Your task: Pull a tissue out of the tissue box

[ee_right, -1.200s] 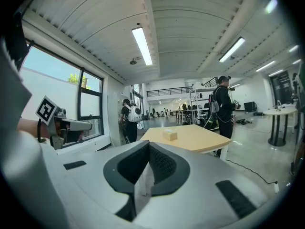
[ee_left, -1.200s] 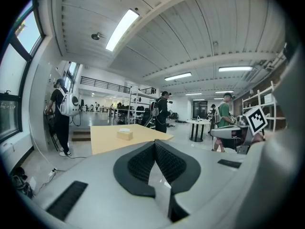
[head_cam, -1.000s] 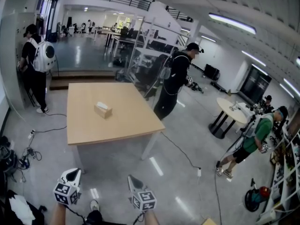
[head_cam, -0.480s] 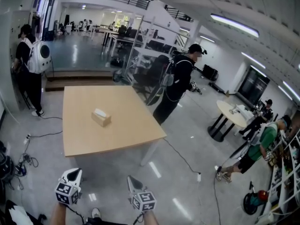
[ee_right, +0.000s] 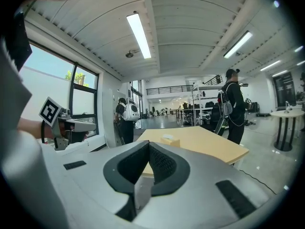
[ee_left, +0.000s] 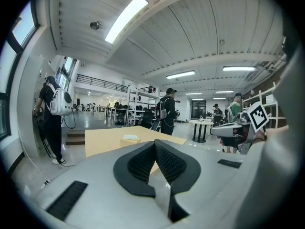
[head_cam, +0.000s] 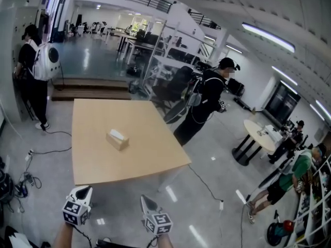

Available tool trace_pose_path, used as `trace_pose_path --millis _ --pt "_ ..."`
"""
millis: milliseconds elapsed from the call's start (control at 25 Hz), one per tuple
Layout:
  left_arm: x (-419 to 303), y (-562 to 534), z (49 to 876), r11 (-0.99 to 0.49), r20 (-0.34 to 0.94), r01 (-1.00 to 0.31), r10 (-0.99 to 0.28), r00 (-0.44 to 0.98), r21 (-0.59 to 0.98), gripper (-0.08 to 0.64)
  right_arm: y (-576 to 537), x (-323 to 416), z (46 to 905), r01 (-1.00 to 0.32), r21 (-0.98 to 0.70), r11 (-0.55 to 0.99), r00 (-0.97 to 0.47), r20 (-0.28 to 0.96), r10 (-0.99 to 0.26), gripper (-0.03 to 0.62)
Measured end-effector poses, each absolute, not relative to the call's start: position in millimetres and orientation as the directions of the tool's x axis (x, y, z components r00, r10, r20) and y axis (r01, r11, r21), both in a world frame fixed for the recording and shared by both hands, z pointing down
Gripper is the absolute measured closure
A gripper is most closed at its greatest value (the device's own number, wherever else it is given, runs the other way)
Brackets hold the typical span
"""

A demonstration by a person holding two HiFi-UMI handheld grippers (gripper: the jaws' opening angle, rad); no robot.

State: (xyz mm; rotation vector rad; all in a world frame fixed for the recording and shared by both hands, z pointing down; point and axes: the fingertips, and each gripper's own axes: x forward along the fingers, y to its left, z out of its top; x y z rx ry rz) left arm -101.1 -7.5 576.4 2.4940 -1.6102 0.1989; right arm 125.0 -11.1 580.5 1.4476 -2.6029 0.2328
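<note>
A tan tissue box (head_cam: 118, 139) with a white tissue showing at its top sits near the middle of a light wooden table (head_cam: 142, 112). Both grippers are well short of the table, low in the head view. The left gripper (head_cam: 81, 189) and the right gripper (head_cam: 146, 199) point toward the table. In the left gripper view the jaws meet at the tip of the left gripper (ee_left: 155, 144), shut on nothing, with the box (ee_left: 129, 138) far beyond. The right gripper (ee_right: 148, 144) is likewise shut and empty, the box (ee_right: 169, 139) distant on the table (ee_right: 209, 146).
A person in black with a backpack (head_cam: 208, 105) stands by the table's right side. Another person with a white backpack (head_cam: 35, 68) stands at the far left. Cables (head_cam: 23, 175) lie on the floor at left. A round table (head_cam: 259, 133) and more people are at right.
The table and tissue box have drawn nearer and larger in the head view. Both grippers keep their places at the bottom of the view, still shut. The person in black has shifted rightward.
</note>
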Motion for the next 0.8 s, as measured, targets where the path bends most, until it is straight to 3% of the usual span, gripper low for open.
trace_pose_path --millis 800 --pt "-140 -73 585 -0.389 0.195 -0.918 -0.897 0.397 0.080 0.552 -82 81 587 -0.839 -0.044 0.543 -0.538 0.223 -0.813 0.582"
